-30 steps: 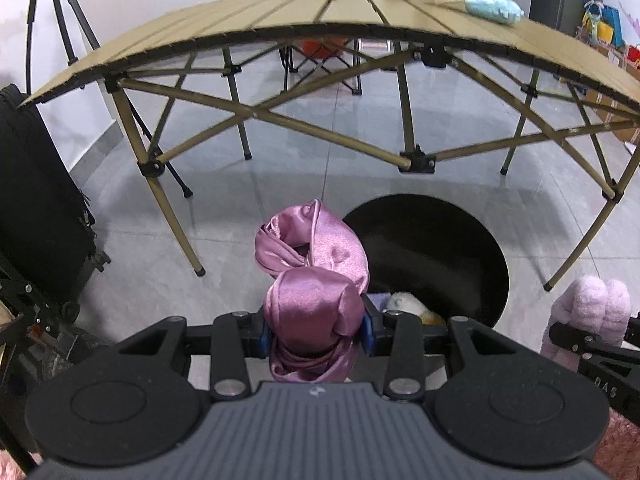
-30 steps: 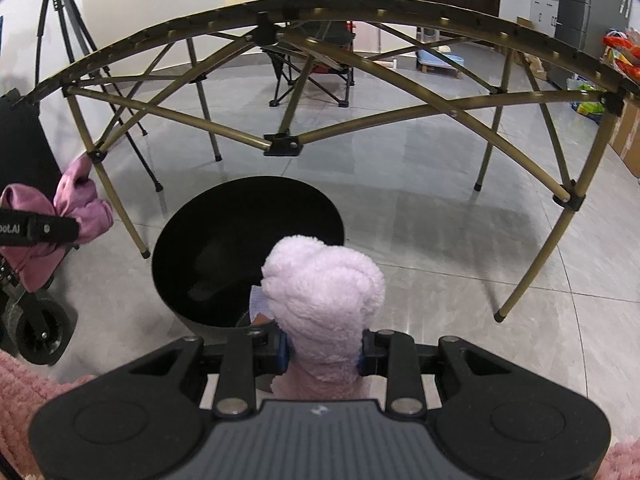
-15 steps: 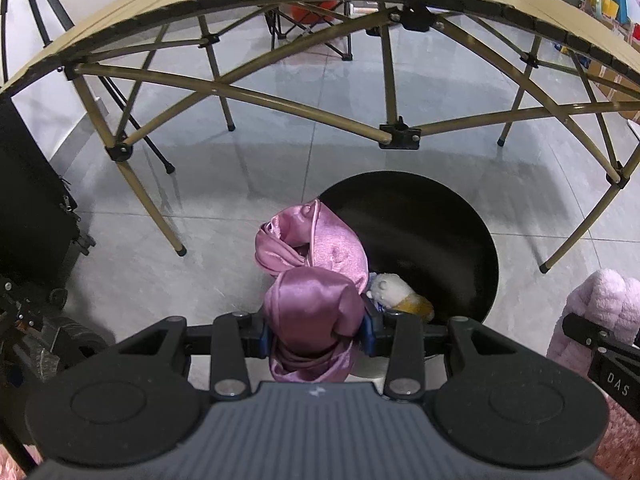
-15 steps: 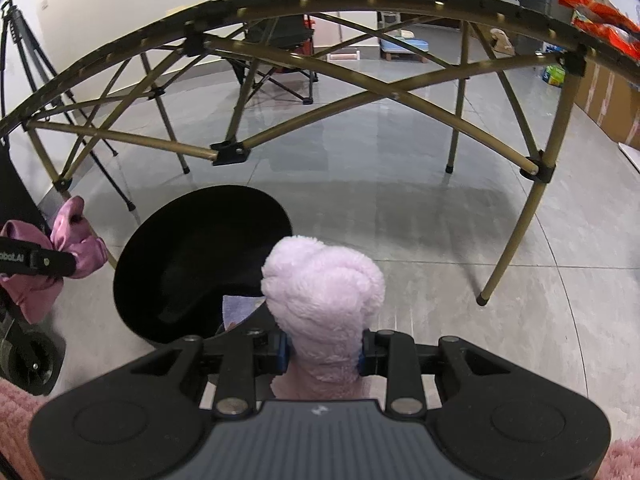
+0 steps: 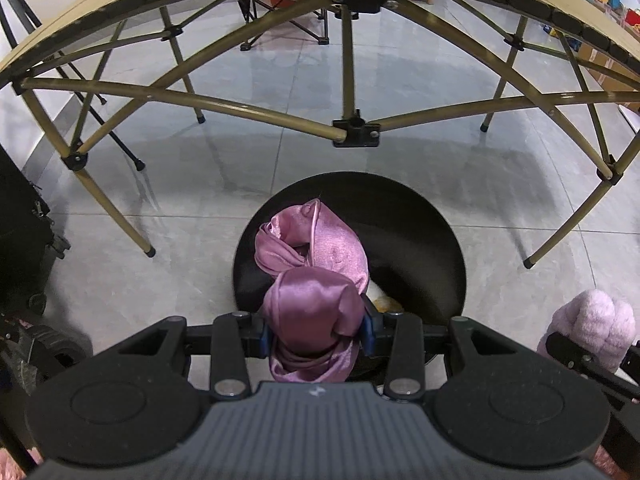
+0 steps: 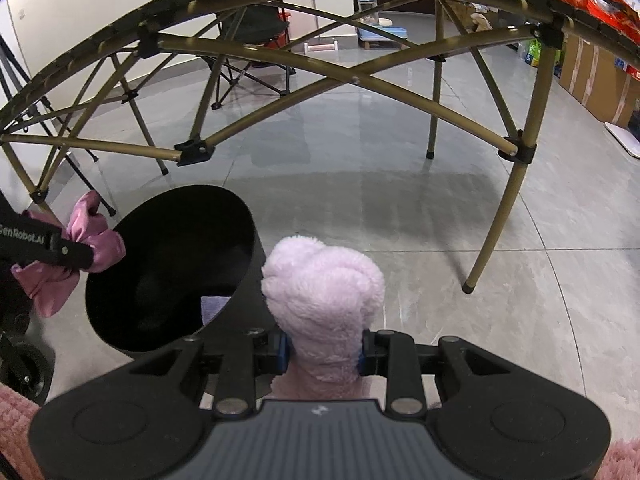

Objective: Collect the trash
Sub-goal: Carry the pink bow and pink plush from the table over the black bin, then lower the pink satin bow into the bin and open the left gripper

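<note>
My left hand-held gripper (image 5: 314,330) holds a satin cloth (image 5: 312,264) over the bin (image 5: 436,224), ready to drop; my right hand-held gripper (image 6: 322,350), clamping a plush (image 6: 324,296), must shift left.

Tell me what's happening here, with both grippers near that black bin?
A person holds a gripper in each hand, each clamped on a soft item. The left gripper grips a bunched pink satin cloth directly above the open black bin, which already has a few bits inside. The right gripper grips a fluffy lilac plush piece beside the bin, not over its opening. Neither item is released yet. A folding table stands beyond on the tiled floor.
</note>
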### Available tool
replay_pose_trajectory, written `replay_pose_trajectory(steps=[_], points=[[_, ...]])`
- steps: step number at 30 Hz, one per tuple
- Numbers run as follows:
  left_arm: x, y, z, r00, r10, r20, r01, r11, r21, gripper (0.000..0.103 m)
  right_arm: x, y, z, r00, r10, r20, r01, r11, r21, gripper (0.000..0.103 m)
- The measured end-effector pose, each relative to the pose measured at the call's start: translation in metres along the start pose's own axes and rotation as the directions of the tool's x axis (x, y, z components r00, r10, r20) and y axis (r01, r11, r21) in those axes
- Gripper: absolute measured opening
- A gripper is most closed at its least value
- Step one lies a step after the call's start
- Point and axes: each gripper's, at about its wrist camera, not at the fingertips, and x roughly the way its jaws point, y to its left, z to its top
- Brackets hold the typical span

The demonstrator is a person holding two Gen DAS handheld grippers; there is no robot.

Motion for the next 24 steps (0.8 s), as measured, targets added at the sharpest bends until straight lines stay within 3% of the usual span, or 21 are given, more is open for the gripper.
replay_pose_trajectory(steps=[12, 24], points=[[0.015, -0.024, 0.018, 1.000, -0.010, -0.020, 0.011, 1.000, 0.009, 0.040, 0.010, -0.013, 0.010, 0.999, -0.045, 0.000, 0.045, 0.998, 0.032, 0.028], [0.036, -0.032, 0.032, 0.998, -0.026, -0.063, 0.026, 1.000, -0.006, 0.040, 0.033, -0.038, 0.026, 0.986, -0.163, -0.022, 0.164, 0.981, 0.107, 0.028]])
